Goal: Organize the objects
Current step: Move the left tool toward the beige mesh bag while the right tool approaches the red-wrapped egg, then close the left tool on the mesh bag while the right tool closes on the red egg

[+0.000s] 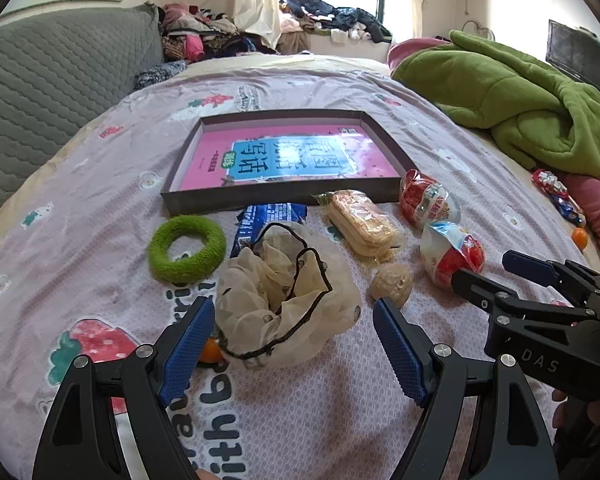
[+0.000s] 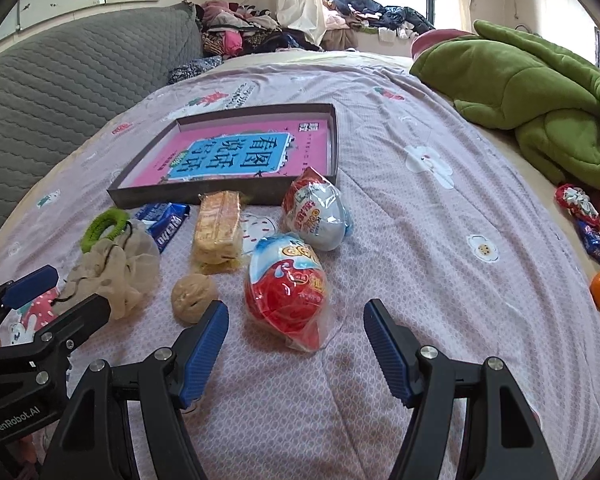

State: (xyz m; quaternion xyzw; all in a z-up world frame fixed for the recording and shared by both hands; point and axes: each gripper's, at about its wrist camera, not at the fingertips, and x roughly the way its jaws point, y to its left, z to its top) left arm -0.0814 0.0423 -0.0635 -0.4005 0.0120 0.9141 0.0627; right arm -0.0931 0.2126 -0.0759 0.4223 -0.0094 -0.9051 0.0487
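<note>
Gauzy scrunchie [image 1: 284,292] (black-edged) between gaping left tongs [image 1: 294,320], glossy egg-shaped packet [image 2: 286,286] between gaping right tongs [image 2: 296,322], both empty.

Pink book w/ blue title panel [image 1: 288,160] in dark grey shallow box [image 1: 276,196]; fuzzy green ring [image 1: 186,248]; lilac bedsheet w/ strawberry print [image 1: 100,216]; red-white-blue foil eggs [image 2: 286,284]; blue-padded black tools [image 1: 294,340].
</note>
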